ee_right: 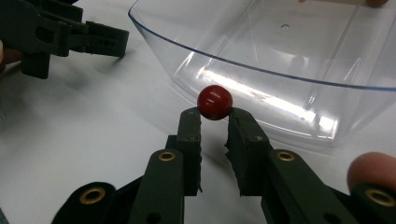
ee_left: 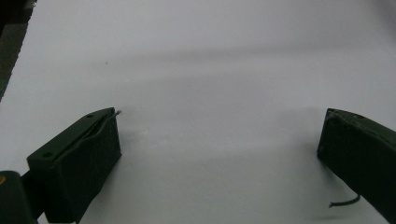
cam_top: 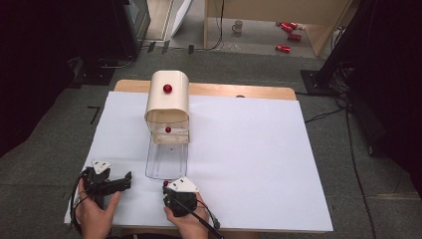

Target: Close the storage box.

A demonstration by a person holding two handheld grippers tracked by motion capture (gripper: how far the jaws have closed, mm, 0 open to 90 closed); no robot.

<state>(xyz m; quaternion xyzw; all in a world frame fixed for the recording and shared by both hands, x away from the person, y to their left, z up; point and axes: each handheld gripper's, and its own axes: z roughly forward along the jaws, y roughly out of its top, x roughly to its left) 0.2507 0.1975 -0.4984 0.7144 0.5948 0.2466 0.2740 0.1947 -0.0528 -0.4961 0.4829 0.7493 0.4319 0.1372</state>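
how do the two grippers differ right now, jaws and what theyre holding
The left gripper has its jaws spread wide with only white table cover between them, while the right gripper has its jaws close together, pinching a red ball at the tips. In the high view the left gripper points sideways toward the clear tray, whereas the right gripper points forward at the tray's near rim. Both are black and hand-held, low over the table.

A small glossy red ball sits mid-frame in the right gripper view, pinched at the jaw tips, just before a clear plastic tray.
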